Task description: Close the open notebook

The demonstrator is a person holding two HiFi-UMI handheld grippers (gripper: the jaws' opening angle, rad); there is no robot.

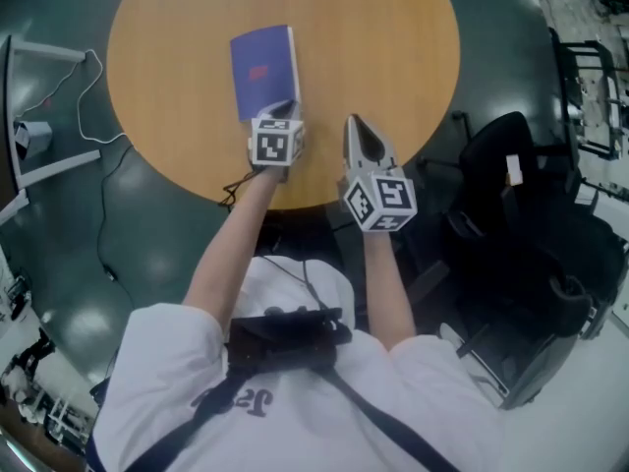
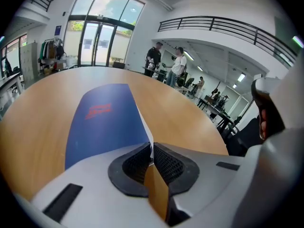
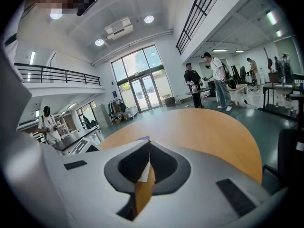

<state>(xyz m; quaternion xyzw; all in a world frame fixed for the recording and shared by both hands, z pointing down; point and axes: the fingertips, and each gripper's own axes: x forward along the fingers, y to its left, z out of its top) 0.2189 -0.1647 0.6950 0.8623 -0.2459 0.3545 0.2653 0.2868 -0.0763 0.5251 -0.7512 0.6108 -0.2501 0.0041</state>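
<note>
A blue notebook (image 1: 261, 67) lies on the round wooden table (image 1: 383, 47), blue cover up with a red mark on it. My left gripper (image 1: 283, 109) is at its near right corner. In the left gripper view the cover (image 2: 104, 122) stretches away from the jaws, and its thin white edge runs in between them; the left gripper (image 2: 151, 148) is shut on that edge. My right gripper (image 1: 356, 124) hovers over bare table to the right of the notebook. In the right gripper view the right gripper (image 3: 149, 145) has its tips together and holds nothing.
A black chair (image 1: 521, 205) stands close to the table's right side. A white frame (image 1: 39, 136) and a loose cable (image 1: 93, 96) lie on the floor at left. People stand far off across the hall (image 2: 166, 63). The table's near edge (image 1: 305, 203) is just under my hands.
</note>
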